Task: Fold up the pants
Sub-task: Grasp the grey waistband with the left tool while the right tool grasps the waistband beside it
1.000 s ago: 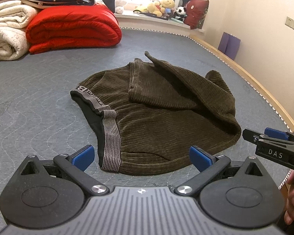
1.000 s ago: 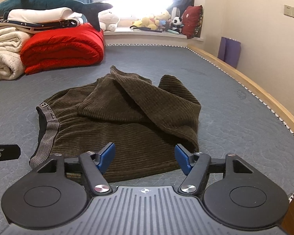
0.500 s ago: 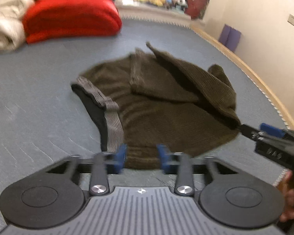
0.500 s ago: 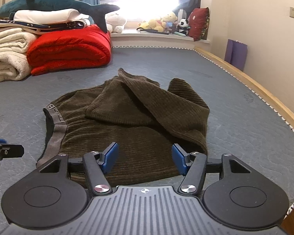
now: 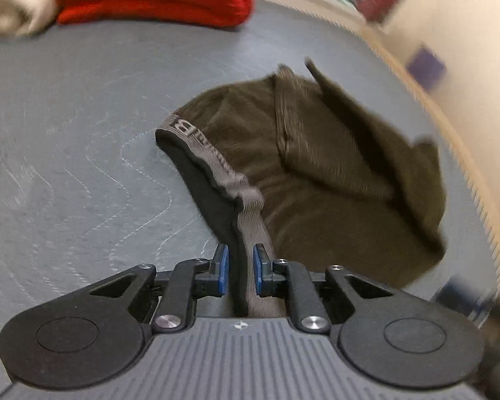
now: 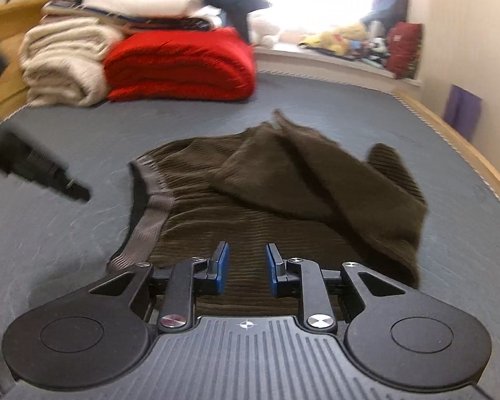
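My pants, dark olive ribbed and loosely bunched, lie on the grey mattress with the grey waistband at the left and the legs folded over toward the right. My left gripper is clamped on the waistband's near end; my right gripper sits narrowly parted over the near hem, and I cannot tell whether it grips.

A large "B" stands on the pants' waistband.

The left claw is pinched nearly closed on cloth. The right claw sits low, its pads narrowly parted with cloth between.
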